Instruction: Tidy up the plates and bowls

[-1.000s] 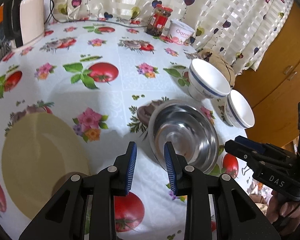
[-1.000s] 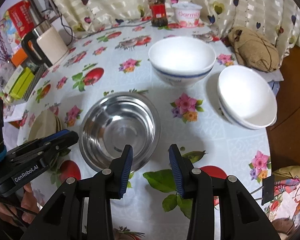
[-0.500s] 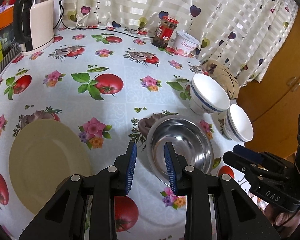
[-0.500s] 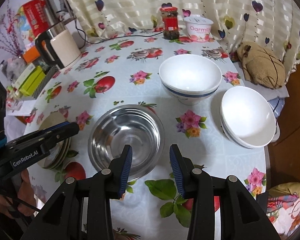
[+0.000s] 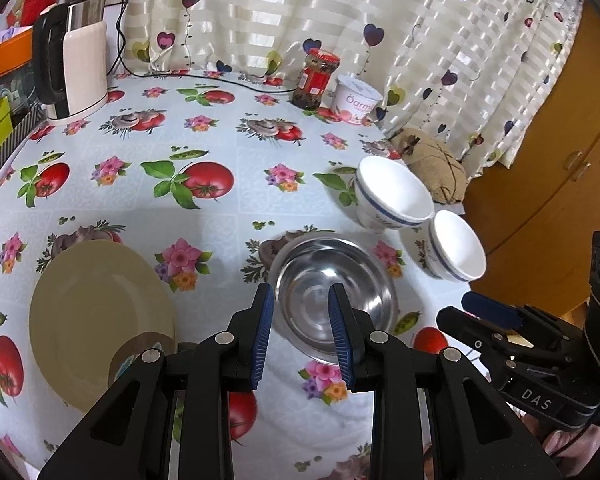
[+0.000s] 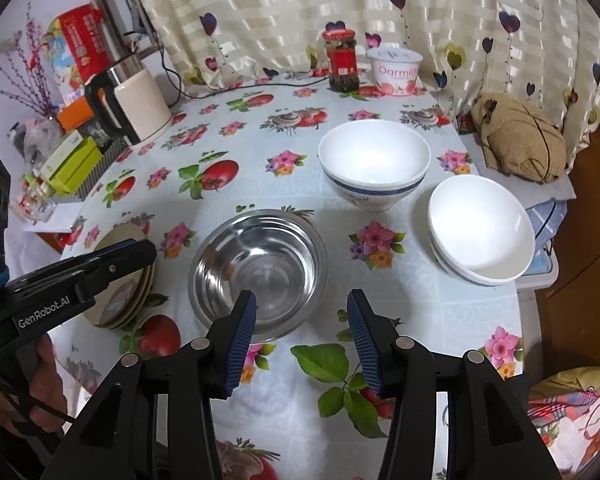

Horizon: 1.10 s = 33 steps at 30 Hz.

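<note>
Floral tablecloth (image 6: pixel 236 148) holds the cream plate stack (image 5: pixel 96 316) at left, steel bowl (image 6: pixel 258 268) mid-table, white bowls (image 6: pixel 374 160) beyond. Right gripper (image 6: pixel 302 338) has just been opening, nothing between its jaws; left gripper (image 5: pixel 300 334) gapes empty too.

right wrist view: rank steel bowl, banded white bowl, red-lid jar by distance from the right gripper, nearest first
1. Steel bowl, just ahead-left of the right gripper, which is empty and has just been opening.
2. Banded white bowl, mid-table, ahead-right.
3. Red-lid jar, far edge by the curtain.
</note>
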Tool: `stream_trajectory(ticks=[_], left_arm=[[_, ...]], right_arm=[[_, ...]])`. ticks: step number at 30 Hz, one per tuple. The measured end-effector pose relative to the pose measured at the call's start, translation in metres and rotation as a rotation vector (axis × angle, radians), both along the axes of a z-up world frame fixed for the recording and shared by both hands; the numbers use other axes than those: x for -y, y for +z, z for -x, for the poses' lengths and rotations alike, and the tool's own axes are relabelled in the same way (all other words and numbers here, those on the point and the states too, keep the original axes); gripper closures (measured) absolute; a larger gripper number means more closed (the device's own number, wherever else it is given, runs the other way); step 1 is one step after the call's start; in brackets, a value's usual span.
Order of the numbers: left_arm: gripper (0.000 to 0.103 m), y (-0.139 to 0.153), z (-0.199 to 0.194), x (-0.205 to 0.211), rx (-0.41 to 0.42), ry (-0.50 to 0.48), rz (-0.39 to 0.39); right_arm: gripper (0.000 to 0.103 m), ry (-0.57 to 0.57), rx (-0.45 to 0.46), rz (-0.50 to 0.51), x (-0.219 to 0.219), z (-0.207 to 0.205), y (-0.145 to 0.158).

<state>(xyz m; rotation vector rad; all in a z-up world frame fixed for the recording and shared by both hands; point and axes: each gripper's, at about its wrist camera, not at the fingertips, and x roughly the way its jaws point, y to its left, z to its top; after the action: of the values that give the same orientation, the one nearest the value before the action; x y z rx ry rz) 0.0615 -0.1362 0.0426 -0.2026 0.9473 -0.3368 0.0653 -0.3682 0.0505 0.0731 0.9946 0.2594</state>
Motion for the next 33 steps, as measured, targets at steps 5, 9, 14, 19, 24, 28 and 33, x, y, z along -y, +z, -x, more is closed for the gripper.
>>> stream_trajectory(ticks=[5, 9, 14, 19, 24, 28, 33], left_arm=[[0.073, 0.005, 0.004, 0.004, 0.016, -0.015, -0.001], [0.073, 0.009, 0.004, 0.007, 0.028, -0.028, 0.002], [0.073, 0.007, -0.002, 0.008, 0.028, -0.020, 0.003], [0.073, 0.001, -0.011, 0.010, 0.011, -0.026, -0.008], [0.073, -0.002, -0.022, 0.012, -0.007, -0.023, -0.015], [0.073, -0.003, -0.033, 0.021, -0.010, -0.035, -0.026], [0.073, -0.003, -0.046, 0.036, -0.007, -0.063, -0.044]], right_arm=[[0.056, 0.011, 0.037, 0.009, 0.001, 0.007, 0.009], [0.056, 0.012, 0.065, 0.012, 0.003, 0.007, 0.012], [0.055, 0.029, 0.087, 0.000, 0.004, 0.004, 0.014], [0.051, 0.040, 0.099, -0.027, 0.006, -0.003, 0.014], [0.049, 0.043, 0.077, -0.039, 0.008, -0.012, 0.008], [0.049, 0.047, 0.068, -0.044, 0.010, -0.018, 0.006], [0.049, 0.004, 0.054, -0.050, 0.024, -0.032, 0.005]])
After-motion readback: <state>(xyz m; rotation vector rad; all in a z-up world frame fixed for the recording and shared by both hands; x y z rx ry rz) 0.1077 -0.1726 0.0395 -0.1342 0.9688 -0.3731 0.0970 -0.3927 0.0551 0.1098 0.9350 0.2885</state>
